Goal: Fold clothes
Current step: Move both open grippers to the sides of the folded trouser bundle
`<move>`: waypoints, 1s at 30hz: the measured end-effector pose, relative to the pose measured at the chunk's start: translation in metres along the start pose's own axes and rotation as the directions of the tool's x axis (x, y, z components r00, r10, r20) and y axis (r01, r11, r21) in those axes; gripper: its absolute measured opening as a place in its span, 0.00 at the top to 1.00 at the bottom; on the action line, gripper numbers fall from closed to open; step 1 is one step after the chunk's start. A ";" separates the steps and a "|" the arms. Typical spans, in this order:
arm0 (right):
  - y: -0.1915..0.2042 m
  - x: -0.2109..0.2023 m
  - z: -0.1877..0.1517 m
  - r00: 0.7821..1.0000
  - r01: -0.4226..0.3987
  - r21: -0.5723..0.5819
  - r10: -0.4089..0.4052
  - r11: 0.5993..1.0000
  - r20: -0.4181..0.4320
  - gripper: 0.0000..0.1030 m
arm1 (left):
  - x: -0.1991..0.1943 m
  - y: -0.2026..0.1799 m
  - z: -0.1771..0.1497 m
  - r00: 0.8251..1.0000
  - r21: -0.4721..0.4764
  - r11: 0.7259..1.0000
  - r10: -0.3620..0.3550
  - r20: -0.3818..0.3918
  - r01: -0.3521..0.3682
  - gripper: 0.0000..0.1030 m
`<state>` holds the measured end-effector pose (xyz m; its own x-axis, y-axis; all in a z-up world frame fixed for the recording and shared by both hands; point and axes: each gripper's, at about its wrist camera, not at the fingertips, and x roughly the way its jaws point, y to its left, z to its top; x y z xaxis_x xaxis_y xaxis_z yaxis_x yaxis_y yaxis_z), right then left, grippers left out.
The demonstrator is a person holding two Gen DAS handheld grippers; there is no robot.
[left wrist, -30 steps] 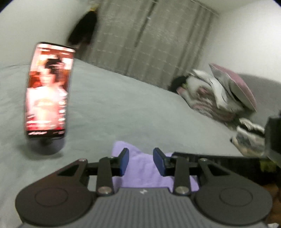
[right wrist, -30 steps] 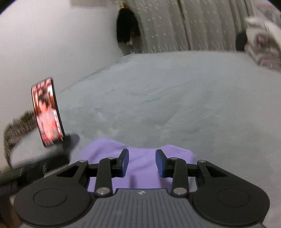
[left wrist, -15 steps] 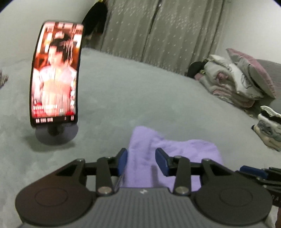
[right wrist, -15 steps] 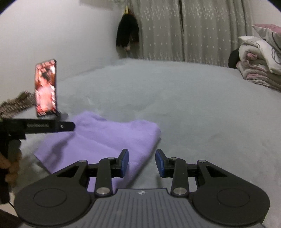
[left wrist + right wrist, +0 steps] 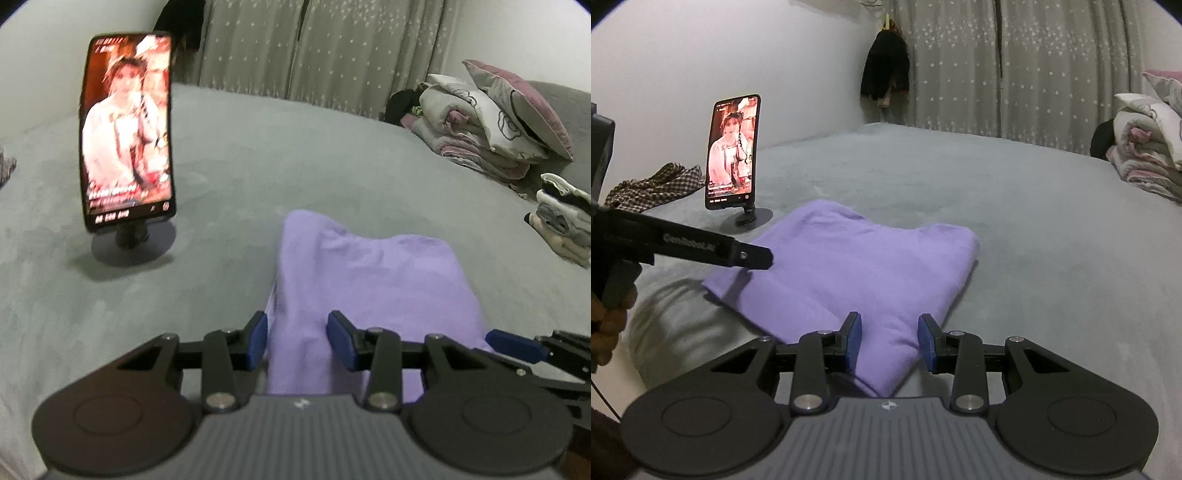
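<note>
A grey bed (image 5: 1015, 229) carried a folded purple garment (image 5: 857, 273) near its near edge. Bedding (image 5: 491, 122) was piled at the far right edge. A phone on a stand (image 5: 733, 155) stood toward the left edge. The left gripper (image 5: 297, 339) and right gripper (image 5: 889, 341) both had jaws apart over the garment's near edge.

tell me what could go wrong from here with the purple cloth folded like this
The phone on its stand sits right beside the purple cloth; a sweep by the left gripper might topple it. Both the left and the right gripper are open, so the fold's loose near edge could spring open if nudged.
</note>
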<state>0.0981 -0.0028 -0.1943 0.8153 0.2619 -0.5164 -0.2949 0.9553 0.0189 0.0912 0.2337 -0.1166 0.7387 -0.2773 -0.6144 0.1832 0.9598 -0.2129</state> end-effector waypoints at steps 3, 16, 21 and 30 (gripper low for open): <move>-0.004 -0.005 -0.003 1.000 -0.005 0.021 0.005 1.000 -0.007 0.66 | -0.003 0.005 -0.001 1.000 -0.007 1.000 -0.003 -0.029 0.002 0.63; -0.008 -0.029 -0.015 0.997 -0.011 0.083 0.017 0.997 -0.069 0.66 | -0.008 0.014 -0.001 0.996 -0.001 1.000 -0.019 -0.087 0.019 0.59; -0.013 -0.037 -0.018 0.994 -0.033 0.119 0.045 0.992 -0.097 0.62 | -0.012 0.024 -0.003 0.991 -0.043 0.997 -0.073 -0.108 0.069 0.39; -0.051 -0.038 -0.017 0.975 -0.146 0.413 0.202 0.899 -0.095 0.52 | -0.010 0.047 0.002 0.976 -0.213 0.958 -0.208 -0.061 0.191 0.30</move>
<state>0.0735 -0.0642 -0.1898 0.6880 0.4350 -0.5809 -0.1782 0.8772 0.4459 0.0940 0.2812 -0.1185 0.6437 -0.4727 -0.6019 0.1784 0.8575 -0.4826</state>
